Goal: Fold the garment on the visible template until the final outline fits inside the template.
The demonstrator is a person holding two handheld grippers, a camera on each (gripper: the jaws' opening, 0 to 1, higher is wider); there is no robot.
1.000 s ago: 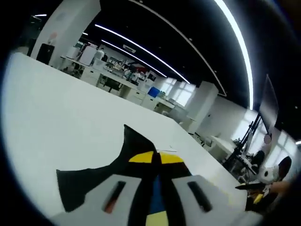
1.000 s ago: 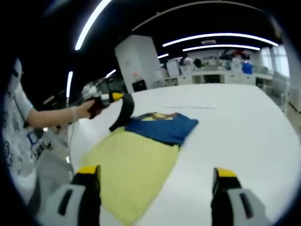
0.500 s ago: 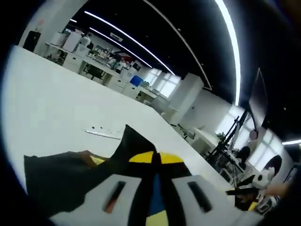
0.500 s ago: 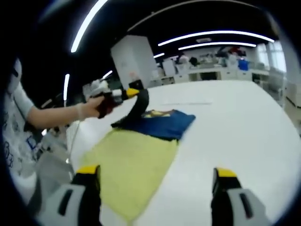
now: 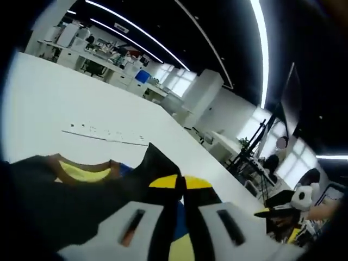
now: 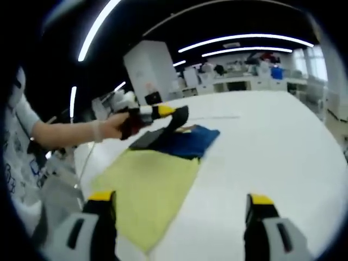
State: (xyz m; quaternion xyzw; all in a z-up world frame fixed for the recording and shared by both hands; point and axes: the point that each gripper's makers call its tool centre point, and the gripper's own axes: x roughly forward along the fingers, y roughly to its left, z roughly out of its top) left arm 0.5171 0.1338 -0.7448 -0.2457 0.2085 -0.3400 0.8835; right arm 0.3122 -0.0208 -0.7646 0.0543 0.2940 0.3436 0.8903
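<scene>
My left gripper is shut on a black sleeve of the garment. Black cloth, a yellow-edged collar and a bit of blue lie just under it. In the right gripper view the blue garment lies folded at the far end of the yellow template. The left gripper, held by a gloved hand, hangs low over the garment with the black sleeve in it. My right gripper stands open near the template's near end, nothing between its jaws.
The white table stretches wide to the right of the template. A thin pale strip lies on the table beyond the garment. The person's sleeve is at the left. Desks and a white pillar stand far behind.
The left gripper has carried the black sleeve down and across over the blue garment, from raised high to low above it. The right gripper has stayed open and still.
</scene>
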